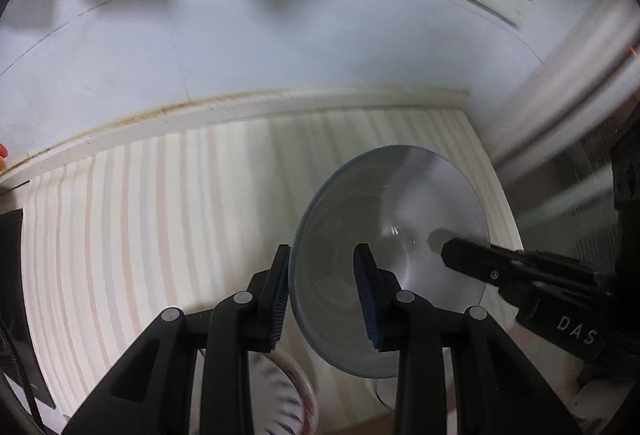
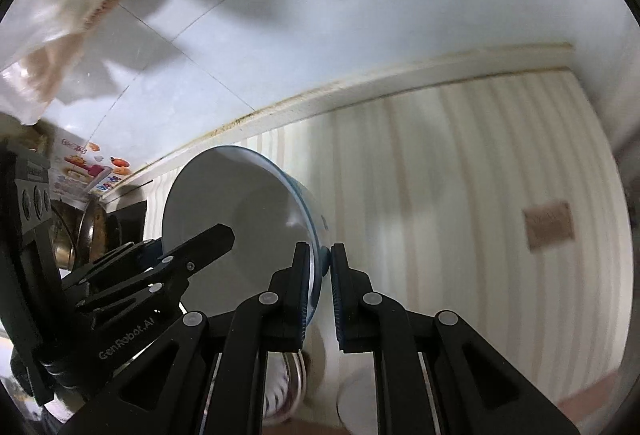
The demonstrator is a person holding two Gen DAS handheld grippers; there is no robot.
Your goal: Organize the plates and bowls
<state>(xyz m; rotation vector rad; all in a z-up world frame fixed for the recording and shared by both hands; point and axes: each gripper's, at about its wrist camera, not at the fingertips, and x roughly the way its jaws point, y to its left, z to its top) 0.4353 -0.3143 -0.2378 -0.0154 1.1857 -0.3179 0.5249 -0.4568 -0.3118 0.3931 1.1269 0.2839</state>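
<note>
A white bowl with a blue rim is held up in the air above the striped counter, tilted on its side. It also shows in the right wrist view. My left gripper straddles the bowl's left rim with its jaws apart, one finger outside and one inside the bowl. My right gripper is shut on the bowl's opposite rim. The right gripper's finger shows inside the bowl in the left wrist view. The left gripper's finger shows at the bowl's left in the right wrist view.
A striped cloth covers the counter, with a white tiled wall behind. A bowl with a red and blue pattern sits below the grippers. A brown label lies on the cloth. Pots and a printed box stand at the left.
</note>
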